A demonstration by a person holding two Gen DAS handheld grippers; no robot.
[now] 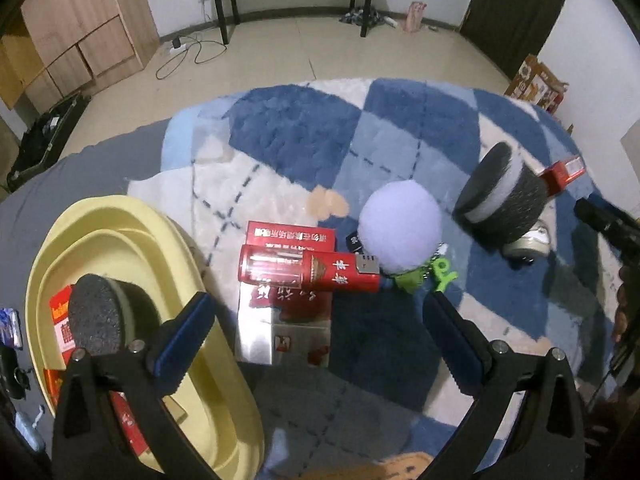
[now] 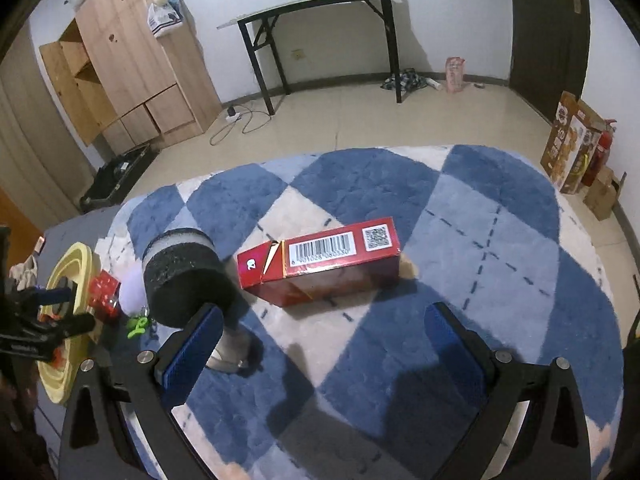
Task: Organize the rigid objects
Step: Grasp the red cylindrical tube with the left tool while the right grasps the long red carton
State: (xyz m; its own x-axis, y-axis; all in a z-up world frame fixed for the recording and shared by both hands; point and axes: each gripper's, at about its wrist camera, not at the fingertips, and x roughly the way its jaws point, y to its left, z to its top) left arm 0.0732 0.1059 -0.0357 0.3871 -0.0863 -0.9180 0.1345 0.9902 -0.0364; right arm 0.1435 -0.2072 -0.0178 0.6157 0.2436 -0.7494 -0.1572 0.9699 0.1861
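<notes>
Left wrist view: my left gripper [image 1: 316, 332] spread, empty; yellow tray [image 1: 192, 264] beside its left finger partly filled; red tube [image 1: 308, 270] ahead. Right gripper [image 2: 322, 340] spread, empty; red box [image 2: 320, 260] ahead, unsorted.

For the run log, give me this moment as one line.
left claw: open, empty, over red tube | right claw: open, empty, facing red box | yellow basin: partly filled

Dim indoor light, bluish cast, source probably overhead behind me. My grippers throw soft shadows forward onto the rug [image 2: 460, 240]. Glare on the silver box [image 1: 284, 332]. Heavy fisheye bending and black vignette at corners. Left view slightly motion-blurred.
</notes>
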